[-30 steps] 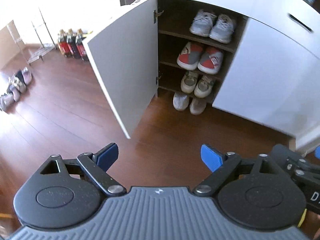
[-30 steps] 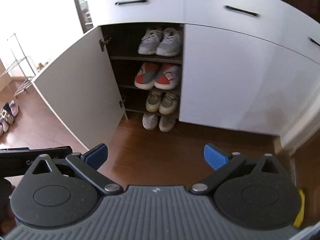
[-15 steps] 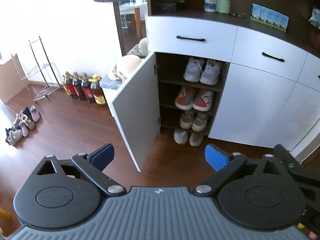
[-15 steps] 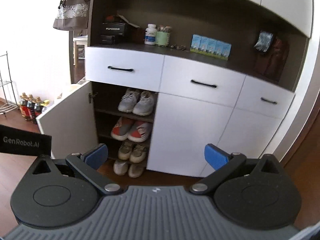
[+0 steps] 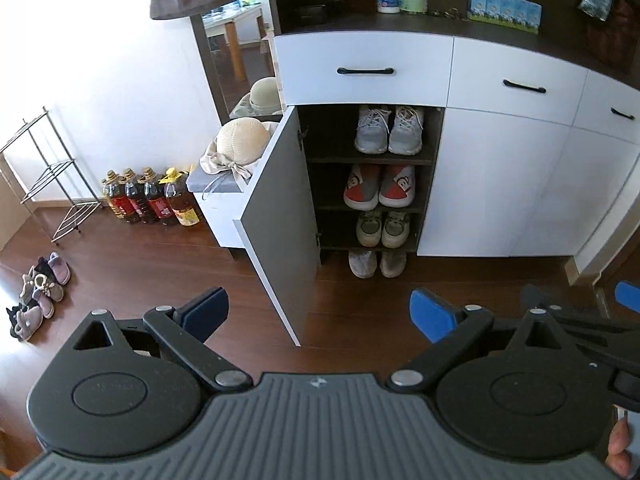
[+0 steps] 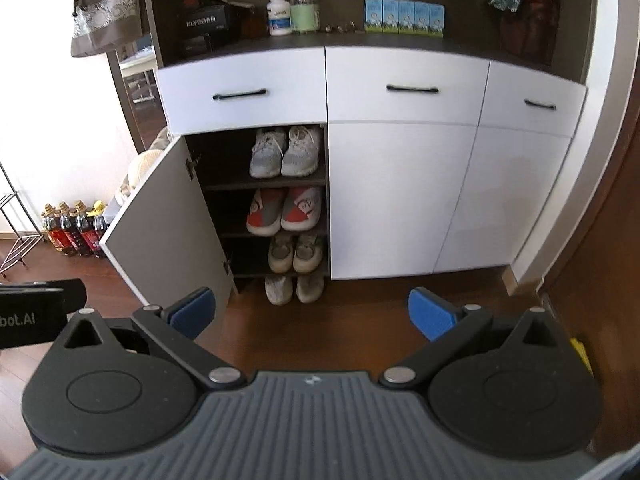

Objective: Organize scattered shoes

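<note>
With four pairs lined up in the open cabinet, gray pair on top and the lowest pair at its foot, most shoes look stowed; small shoes far left of it remain. Left hand-held gripper and right hand-held gripper are spread, empty

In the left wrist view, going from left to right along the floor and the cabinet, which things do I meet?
small shoes on the floor → wire rack → oil bottles → straw hat → open cabinet door → shelved shoes → closed white doors
</note>
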`<state>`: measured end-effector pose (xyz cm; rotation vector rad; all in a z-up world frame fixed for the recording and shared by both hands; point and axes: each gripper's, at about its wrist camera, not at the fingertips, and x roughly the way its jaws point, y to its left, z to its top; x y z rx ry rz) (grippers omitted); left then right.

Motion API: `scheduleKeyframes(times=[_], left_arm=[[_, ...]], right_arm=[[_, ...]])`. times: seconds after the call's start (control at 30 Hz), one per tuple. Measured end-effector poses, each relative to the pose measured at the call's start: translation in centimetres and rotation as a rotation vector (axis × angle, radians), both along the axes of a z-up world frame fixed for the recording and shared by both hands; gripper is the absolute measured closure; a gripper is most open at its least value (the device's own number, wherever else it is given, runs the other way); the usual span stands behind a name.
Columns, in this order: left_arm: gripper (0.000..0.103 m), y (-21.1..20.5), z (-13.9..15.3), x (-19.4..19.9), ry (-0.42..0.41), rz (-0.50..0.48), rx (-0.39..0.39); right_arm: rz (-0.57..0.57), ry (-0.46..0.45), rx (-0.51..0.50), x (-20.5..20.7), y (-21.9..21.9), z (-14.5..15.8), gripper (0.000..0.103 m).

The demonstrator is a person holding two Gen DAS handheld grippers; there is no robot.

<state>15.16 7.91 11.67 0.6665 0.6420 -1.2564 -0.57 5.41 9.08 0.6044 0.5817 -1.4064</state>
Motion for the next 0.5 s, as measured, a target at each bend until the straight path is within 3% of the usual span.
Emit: scheduleKeyframes(times=[0.2, 0.5], left_arm=[[0.005, 0.2, -0.1, 0.1, -0.013, -0.028, 0.013], [0.004, -0.6, 1.1, -2.0, -0.004, -0.014, -0.029]], right_arm=[[-0.017, -0.005, 0.019, 0.9, 1.0, -0.3, 0.001], [-0.001, 0.020, -0.007, -1.0, 0.2, 0.4, 0.001]])
